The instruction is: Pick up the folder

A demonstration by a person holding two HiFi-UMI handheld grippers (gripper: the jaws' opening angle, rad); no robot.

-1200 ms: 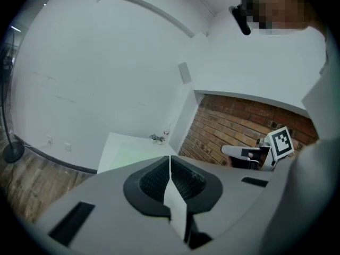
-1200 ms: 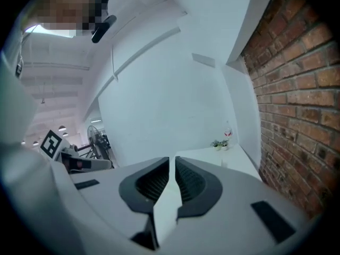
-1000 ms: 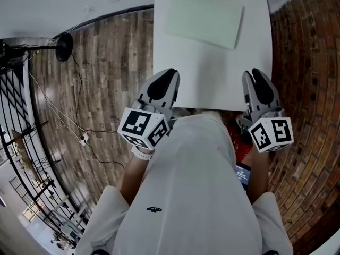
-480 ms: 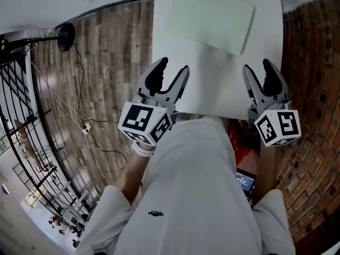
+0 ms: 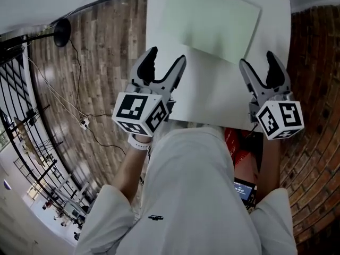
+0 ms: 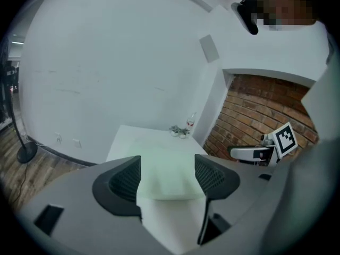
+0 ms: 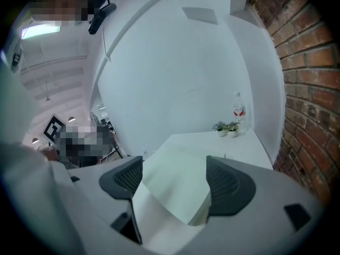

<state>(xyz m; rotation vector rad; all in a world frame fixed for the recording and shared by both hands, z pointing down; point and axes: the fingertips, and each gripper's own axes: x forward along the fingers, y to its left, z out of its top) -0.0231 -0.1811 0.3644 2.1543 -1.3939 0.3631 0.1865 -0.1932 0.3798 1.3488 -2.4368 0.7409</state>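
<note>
Behind the folder, only gripper views show plants; both grippers' fingers opening, empty.

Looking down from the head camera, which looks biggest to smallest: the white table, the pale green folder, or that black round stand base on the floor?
1. white table
2. pale green folder, lying on it
3. black round stand base, clearly smallest, though sitting lower on the floor may shrink it

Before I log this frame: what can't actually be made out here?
- Folder: far edge cut off by the head view's top edge.
- Red object below the table: mostly hidden by the person's shirt, head view.
- Bottle: label too small to read, right gripper view.
- Folder's contents: no view shows them.
</note>
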